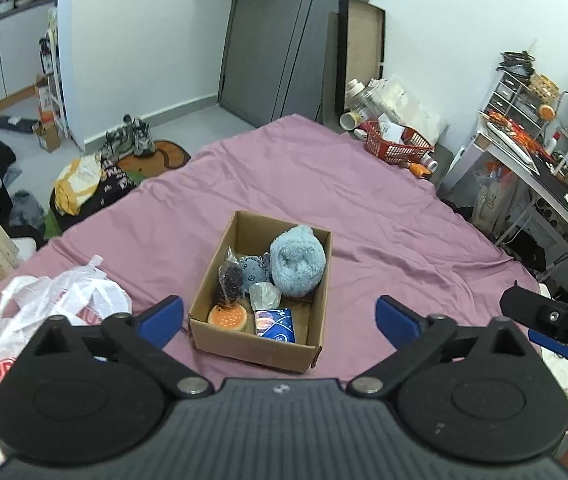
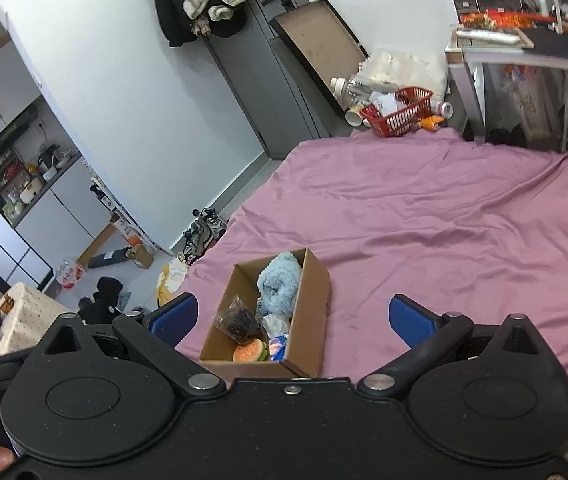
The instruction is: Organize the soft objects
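Note:
A cardboard box (image 1: 315, 296) sits on the purple bedsheet (image 1: 323, 184). Inside it lie a fluffy light-blue soft toy (image 1: 297, 262), a dark speckled bag (image 1: 230, 276), a burger-shaped squishy (image 1: 228, 316), a blue packet (image 1: 276, 324) and a small clear-wrapped item (image 1: 264, 295). My left gripper (image 1: 280, 316) is open and empty, held above the box's near end. My right gripper (image 2: 293, 318) is open and empty; the box (image 2: 309, 320) lies between its fingers in that view, with the blue toy (image 2: 280, 282) and burger squishy (image 2: 248, 351) visible. The right gripper also shows in the left wrist view (image 1: 543, 320).
A white plastic bag (image 1: 52, 304) lies on the sheet left of the box. A red basket (image 1: 395, 144) with clutter stands at the bed's far corner. Clothes and shoes (image 1: 132, 140) cover the floor to the left. A desk (image 1: 543, 168) stands on the right.

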Tool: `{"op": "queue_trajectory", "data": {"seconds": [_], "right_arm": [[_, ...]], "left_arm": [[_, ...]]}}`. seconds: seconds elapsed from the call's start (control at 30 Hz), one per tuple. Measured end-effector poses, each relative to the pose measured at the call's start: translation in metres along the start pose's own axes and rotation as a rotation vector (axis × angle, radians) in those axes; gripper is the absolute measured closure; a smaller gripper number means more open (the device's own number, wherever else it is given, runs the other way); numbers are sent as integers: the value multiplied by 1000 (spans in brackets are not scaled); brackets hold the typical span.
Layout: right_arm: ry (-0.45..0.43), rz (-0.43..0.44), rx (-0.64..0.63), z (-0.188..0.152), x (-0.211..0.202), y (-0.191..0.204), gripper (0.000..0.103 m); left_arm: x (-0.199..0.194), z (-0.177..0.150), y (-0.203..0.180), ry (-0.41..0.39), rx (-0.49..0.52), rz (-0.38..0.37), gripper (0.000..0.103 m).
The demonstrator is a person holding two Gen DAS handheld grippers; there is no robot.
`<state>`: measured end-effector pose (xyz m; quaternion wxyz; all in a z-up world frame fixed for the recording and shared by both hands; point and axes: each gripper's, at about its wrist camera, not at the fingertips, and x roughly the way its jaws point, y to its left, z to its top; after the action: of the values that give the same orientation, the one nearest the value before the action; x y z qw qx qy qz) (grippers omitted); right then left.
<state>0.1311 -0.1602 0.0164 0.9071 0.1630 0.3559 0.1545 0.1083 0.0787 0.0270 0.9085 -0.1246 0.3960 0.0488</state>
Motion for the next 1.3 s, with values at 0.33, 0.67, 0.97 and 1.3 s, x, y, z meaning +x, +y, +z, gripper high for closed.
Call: {"op": "queue_trajectory", "data": {"seconds": [0.33, 0.67, 0.97, 1.3], "right_arm": [[-48, -1, -40, -11, -42, -4, 0], [-73, -46, -82, -21, -70, -9, 0], [-48, -76, -97, -32, -82, -10, 0], [-14, -98, -164, -39, -86, 3, 0]], "left_arm": [[-46, -16, -12, -59, 49, 17, 0], [-70, -34, -21, -69, 102, 2, 0], [-82, -48, -23, -64, 152, 39, 0], [-93, -54, -26, -68, 197, 92, 0]]}}
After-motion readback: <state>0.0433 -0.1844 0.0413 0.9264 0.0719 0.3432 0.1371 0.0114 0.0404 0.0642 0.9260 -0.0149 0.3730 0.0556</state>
